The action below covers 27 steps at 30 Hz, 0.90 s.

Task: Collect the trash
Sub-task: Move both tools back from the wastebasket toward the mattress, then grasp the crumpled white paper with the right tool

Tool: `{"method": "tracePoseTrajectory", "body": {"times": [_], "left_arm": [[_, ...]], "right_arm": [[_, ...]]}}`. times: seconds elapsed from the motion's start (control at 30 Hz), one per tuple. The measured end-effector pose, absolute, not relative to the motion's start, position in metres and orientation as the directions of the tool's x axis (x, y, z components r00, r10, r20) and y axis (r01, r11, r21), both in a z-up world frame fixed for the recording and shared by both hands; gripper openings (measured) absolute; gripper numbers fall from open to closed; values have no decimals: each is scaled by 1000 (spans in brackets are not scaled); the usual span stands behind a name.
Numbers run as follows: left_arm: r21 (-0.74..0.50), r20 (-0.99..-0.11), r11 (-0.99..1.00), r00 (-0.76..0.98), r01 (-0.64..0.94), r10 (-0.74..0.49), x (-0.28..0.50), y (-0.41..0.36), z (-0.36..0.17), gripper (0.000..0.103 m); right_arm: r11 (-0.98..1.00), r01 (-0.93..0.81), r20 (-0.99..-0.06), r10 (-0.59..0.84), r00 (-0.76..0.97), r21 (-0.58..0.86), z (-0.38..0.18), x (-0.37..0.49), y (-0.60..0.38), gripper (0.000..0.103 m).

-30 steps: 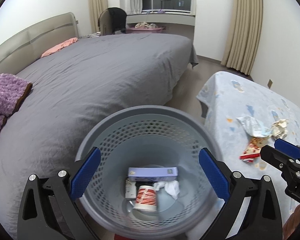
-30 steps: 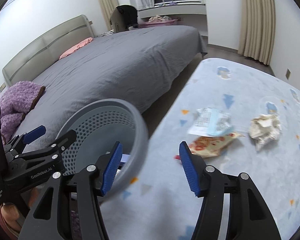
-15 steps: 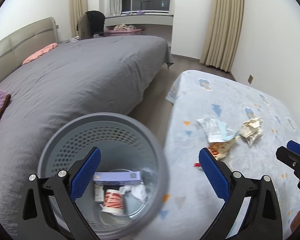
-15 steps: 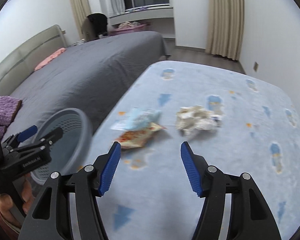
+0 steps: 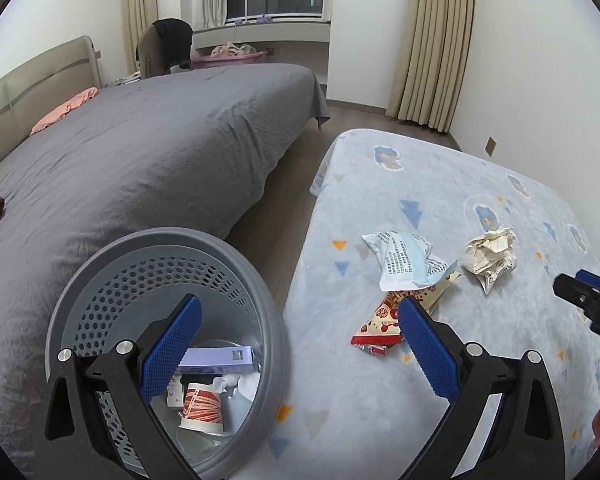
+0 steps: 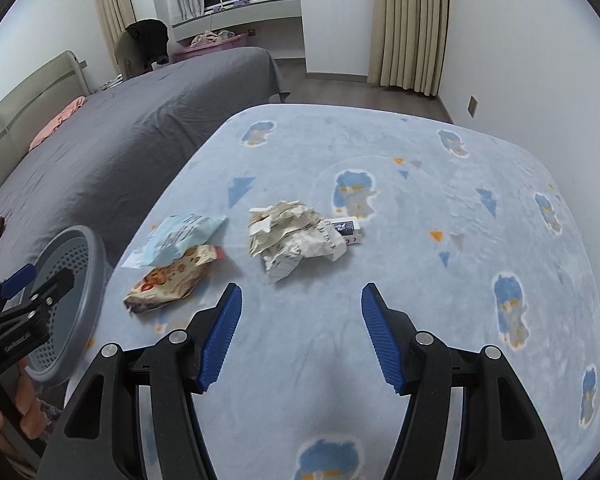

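**Right wrist view: trash ahead of spread claws, bin off to the left**

Grey bed (image 6: 148, 120): far ahead and left of the right claw (image 6: 300, 336), beyond the blanket edge.

Pale blue patterned blanket (image 6: 440, 280): fills the ground under and ahead of the right claw; all loose trash lies on it.

Grey perforated bin (image 5: 172, 264): directly under the left claw (image 5: 296, 348), whose left finger (image 5: 172, 344) sits over the bin mouth while its right one hangs over the blanket. A paper cup (image 5: 202, 406), a lilac box (image 5: 220, 360) and tissue lie inside.

Left claw: jaws spread wide, nothing between them.

Right claw: jaws spread, nothing gripped, only bare blanket between the pads.

Crumpled paper wad (image 6: 296, 236): just ahead of the right claw, slightly left of its centre line.

Blue-white wrapper (image 6: 180, 236): ahead-left of the right claw, overlapping the red snack packet (image 6: 168, 284).

Small dark carton (image 6: 346, 228): touching the far right side of the wad.
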<state>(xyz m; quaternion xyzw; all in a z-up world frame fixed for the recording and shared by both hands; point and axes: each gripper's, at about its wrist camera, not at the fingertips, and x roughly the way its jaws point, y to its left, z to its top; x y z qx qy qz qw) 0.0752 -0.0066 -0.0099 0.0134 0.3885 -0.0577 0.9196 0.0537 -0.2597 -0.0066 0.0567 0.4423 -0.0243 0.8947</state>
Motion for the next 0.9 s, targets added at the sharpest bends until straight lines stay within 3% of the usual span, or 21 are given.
{"method": "tracePoseTrajectory", "body": {"times": [0.13,0.2,0.63,0.9], "left_arm": [[-26,-722,993,684,116,-99,78,-7,-12,96],[-23,-725,993,682,115,-96,79,-7,-14,96],[-20,-732,994,676,111,-90,82,-5,-18,96],[-12,-736,994,672,111,-84,83,-6,-21,96]], "right_arm": [[994,83,-803,3,596,65,-16,74,-259,60],[995,74,-803,4,596,60,-19,83,-257,67],[999,44,-824,-24,566,1,-47,131,-239,78],[993,64,-824,-115,555,-95,-62,148,-230,78]]}}
